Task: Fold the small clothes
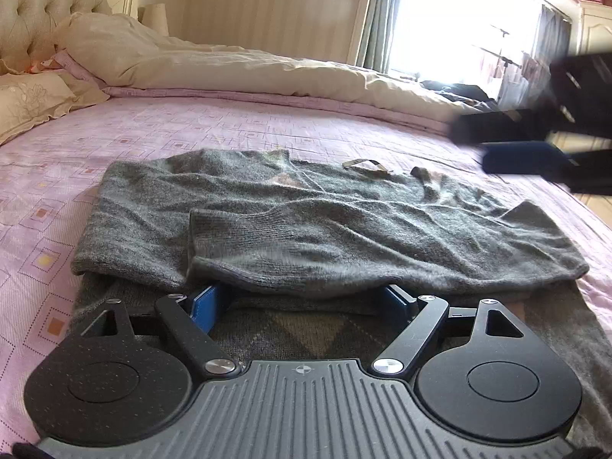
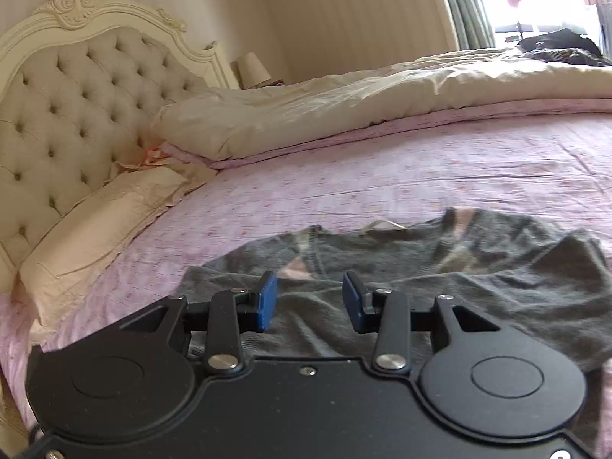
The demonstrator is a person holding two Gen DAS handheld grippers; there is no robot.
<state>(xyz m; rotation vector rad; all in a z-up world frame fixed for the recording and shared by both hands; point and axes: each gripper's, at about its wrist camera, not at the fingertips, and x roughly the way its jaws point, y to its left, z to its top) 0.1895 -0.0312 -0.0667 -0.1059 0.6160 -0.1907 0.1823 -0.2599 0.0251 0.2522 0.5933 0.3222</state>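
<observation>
Already folded over on the pink patterned bed (image 1: 267, 122): grey knitted wool sweater (image 1: 306, 225). Left gripper (image 1: 302, 302) spread wide under the fold, right gripper (image 2: 310, 298) parted, empty. Risk: fingers snagging knit, dragging fold askew.

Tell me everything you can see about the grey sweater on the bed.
The dark grey fuzzy knit sweater lies flat on the pink patterned bedsheet, partly folded, one ribbed-cuffed sleeve laid across the body. A faded argyle diamond pattern and a small neck label show. The open left claw has its blue pads tucked beneath the folded edge; the open right claw hovers above it.
</observation>
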